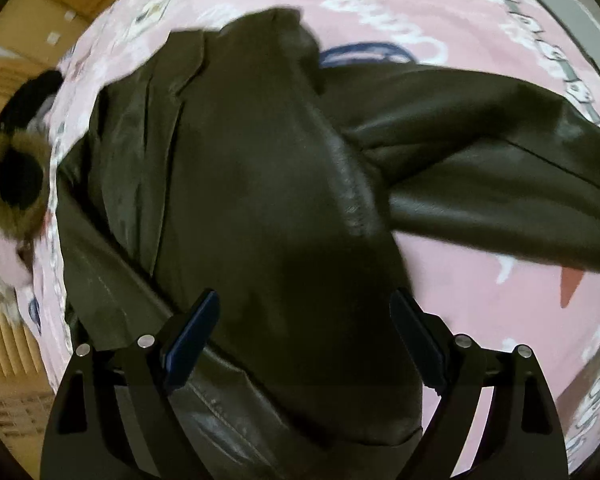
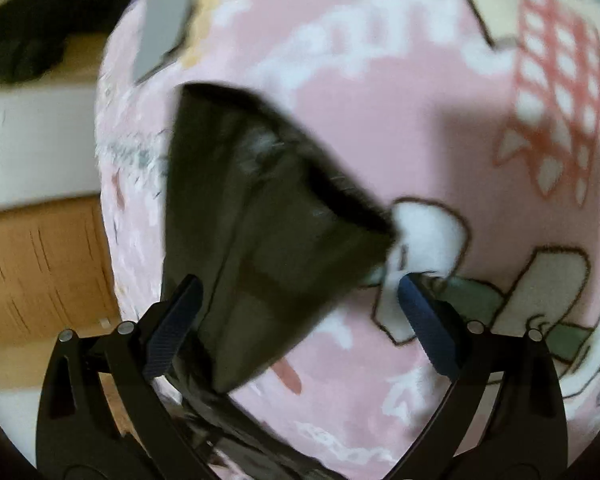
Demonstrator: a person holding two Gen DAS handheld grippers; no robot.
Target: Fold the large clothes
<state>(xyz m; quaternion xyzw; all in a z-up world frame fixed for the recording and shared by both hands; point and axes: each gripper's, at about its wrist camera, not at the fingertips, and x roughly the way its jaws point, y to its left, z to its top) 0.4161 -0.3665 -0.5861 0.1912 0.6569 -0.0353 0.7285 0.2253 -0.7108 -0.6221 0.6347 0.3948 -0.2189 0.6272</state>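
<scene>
Both tongs stand wide apart, gripping nothing: left tongs (image 1: 304,326) straddle the dark jacket (image 1: 260,184); right tongs (image 2: 296,314) straddle its sleeve (image 2: 268,216).

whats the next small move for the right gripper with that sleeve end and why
Probably close the right gripper on the sleeve end: it is open, and the cuff lies between its fingers on the pink blanket, still spread out from the jacket body.
</scene>
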